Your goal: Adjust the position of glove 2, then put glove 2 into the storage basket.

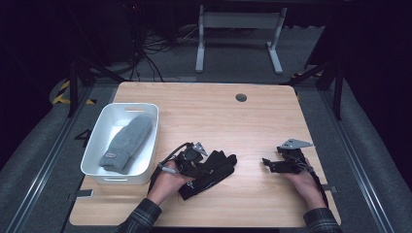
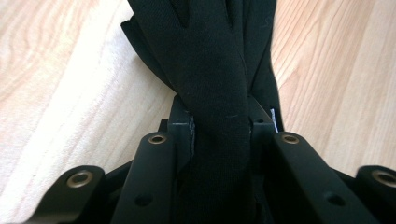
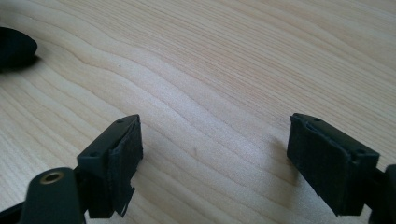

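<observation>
Left gripper (image 2: 219,128) fingers clamp the black glove (image 2: 212,70) on the tabletop (image 1: 218,111) — right gripper (image 3: 215,154) fingers spread wide, holding nothing.

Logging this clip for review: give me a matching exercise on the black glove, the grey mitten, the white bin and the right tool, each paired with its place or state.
Things:
1. black glove
2. grey mitten
3. white bin
4. right tool

Places or states:
A. open, over bare wood
B. lying inside a container
C. at the table's left edge
D. pinched by the left tool

Pairs: 1-D, 2-B, 3-C, 4-A
</observation>
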Motion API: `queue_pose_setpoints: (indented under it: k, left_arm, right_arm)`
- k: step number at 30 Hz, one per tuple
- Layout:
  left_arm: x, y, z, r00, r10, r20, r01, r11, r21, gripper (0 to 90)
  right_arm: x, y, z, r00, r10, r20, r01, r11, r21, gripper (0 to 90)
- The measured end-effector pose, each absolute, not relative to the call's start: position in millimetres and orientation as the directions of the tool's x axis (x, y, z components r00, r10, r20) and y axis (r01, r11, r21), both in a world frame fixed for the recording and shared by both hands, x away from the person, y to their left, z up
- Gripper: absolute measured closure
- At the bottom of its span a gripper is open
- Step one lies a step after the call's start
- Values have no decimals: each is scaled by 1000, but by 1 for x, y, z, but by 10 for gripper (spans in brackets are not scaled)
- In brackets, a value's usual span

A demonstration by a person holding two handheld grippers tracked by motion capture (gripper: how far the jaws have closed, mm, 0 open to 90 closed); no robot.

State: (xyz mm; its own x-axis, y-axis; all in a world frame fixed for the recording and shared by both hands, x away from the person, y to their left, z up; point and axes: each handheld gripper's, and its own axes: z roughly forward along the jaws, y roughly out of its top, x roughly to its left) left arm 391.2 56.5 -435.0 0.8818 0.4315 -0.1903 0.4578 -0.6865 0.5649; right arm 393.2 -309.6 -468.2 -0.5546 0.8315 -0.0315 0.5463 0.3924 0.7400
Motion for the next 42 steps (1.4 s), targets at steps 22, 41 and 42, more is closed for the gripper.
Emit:
queue_pose_setpoints:
  k: [22, 41, 42]
  left_arm:
    - [401, 115, -350, 819, 537, -200, 529, -574, 625, 720]
    - [430, 260, -314, 598, 762, -248, 694, -337, 636, 720]
    - [432, 266, -316, 585, 770, -256, 707, -328, 627, 720]
  right_arm:
    - [393, -309, -468, -553, 832, -31, 547, 391, 740, 187]
    - [393, -309, -468, -553, 833, -31, 546, 390, 741, 186]
    - [393, -309, -468, -553, 833, -31, 546, 390, 741, 187]
